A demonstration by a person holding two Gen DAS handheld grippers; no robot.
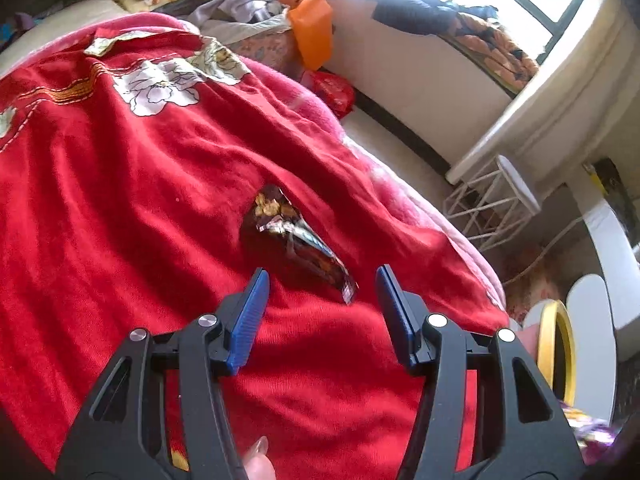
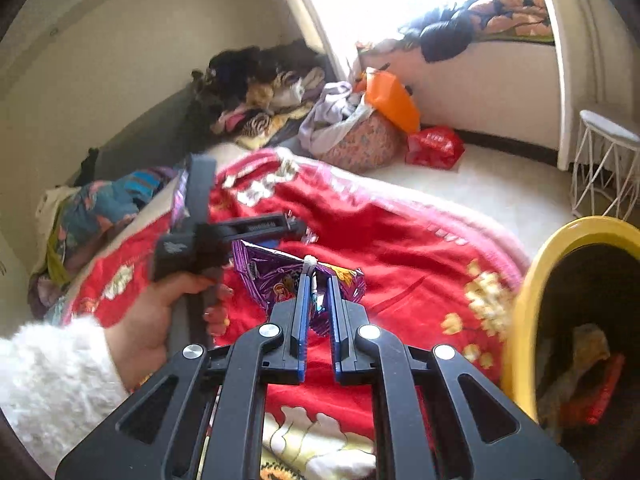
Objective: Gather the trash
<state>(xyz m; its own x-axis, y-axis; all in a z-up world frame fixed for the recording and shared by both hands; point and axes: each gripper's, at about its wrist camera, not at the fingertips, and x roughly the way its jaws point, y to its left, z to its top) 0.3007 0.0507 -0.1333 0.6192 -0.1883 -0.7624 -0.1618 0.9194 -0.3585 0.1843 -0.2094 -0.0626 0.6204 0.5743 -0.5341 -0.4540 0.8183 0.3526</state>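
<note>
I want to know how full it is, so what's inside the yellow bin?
Inside the yellow bin, the right wrist view shows crumpled trash: a pale tan piece and a red wrapper. The dark interior and the bin's near wall hide the bottom, so how full it is stays unclear.

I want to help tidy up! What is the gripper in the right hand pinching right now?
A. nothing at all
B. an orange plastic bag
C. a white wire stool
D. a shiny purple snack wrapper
D: the right gripper has its blue pads closed on the crinkled, shiny purple snack wrapper, held above the red flowered blanket, with the yellow-rimmed trash bin to its right.
</note>
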